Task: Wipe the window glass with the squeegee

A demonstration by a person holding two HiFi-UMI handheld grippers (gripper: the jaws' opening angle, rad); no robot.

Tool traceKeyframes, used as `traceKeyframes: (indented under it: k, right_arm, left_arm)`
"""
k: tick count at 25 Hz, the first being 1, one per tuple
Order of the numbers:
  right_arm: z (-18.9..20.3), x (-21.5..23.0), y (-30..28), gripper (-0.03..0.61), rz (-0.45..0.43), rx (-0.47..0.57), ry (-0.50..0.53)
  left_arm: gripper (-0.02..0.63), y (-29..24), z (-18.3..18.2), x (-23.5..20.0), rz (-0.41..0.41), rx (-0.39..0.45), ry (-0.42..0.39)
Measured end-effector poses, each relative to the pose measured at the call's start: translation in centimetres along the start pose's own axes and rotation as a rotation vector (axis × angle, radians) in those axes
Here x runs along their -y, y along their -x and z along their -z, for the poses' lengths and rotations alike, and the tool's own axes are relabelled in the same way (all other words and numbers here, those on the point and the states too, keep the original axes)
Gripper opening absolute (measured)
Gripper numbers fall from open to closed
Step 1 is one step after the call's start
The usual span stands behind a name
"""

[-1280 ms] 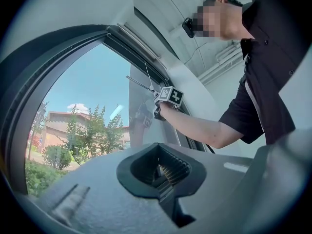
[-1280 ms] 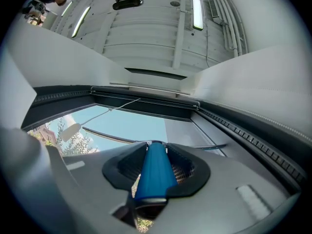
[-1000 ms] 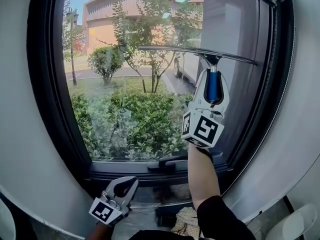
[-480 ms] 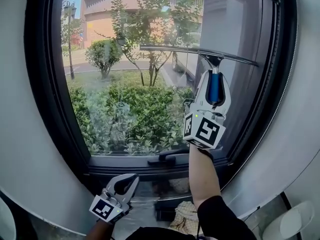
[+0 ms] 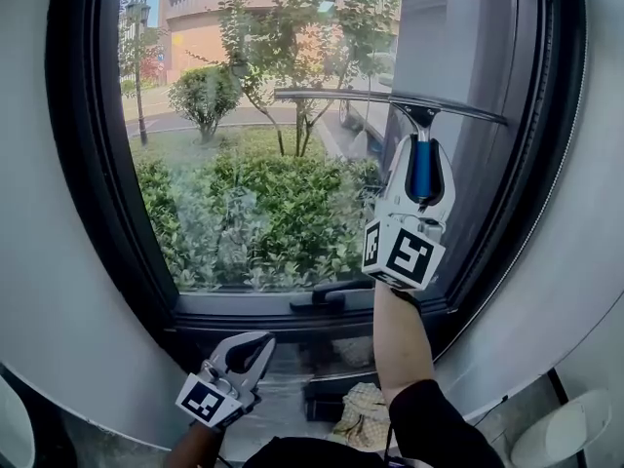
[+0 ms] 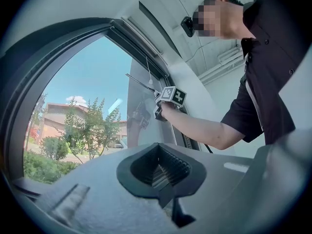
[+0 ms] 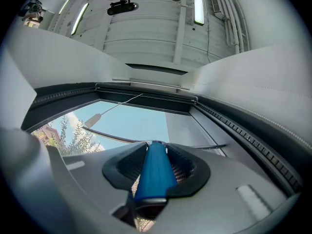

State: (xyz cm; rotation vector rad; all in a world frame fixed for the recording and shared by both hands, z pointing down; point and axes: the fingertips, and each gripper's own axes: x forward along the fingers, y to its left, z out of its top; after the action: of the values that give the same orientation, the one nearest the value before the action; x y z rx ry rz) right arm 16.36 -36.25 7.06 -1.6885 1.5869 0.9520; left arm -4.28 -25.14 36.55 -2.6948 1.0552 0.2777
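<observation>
1. Before me stands a tall window (image 5: 253, 164) in a dark frame (image 5: 83, 183), with a dark handle (image 5: 331, 295) on its lower rail.
2. Pale walls (image 5: 29, 213) close in on both sides of it.
3. Through the glass I see a green hedge (image 5: 253, 222), thin trees (image 5: 292, 37), a brick building (image 5: 195, 18) and blue sky (image 6: 92, 77), all in bright sun.
4. Above me runs a ribbed grey ceiling (image 7: 146, 33) with a lit strip lamp (image 7: 198, 6).
</observation>
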Motion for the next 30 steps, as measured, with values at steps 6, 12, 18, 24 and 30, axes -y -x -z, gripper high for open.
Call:
traceKeyframes:
  k: [6,12,18,24,30]
  right_arm:
    - [0.5,0.0,0.8,0.135,-0.007,-0.019,-0.004]
    - [0.8,0.1,1.5,0.135,-0.016,-0.024,0.008]
    - [1.3,0.0,2.5,0.135,-0.016,-0.043,0.011]
    - [1.7,-0.2,3.3,0.135,-0.011,-0.053,0.000]
    - [2.1,-0.3,3.9,0.135,-0.002,-0.062,0.003]
  left_arm:
    - [-0.002,-0.1,0.5,0.4,0.000,-0.009,0.011]
    - [-0.002,-0.3,0.7,0.9,0.002,-0.009,0.023]
    - [-0.002,-0.3,0.8,1.2,0.007,-0.011,0.028]
    - [-0.002,-0.3,1.4,1.2,0.009,-0.031,0.035]
    - [-0.002,-0.7,2.0,1.5,0.030,-0.045,0.035]
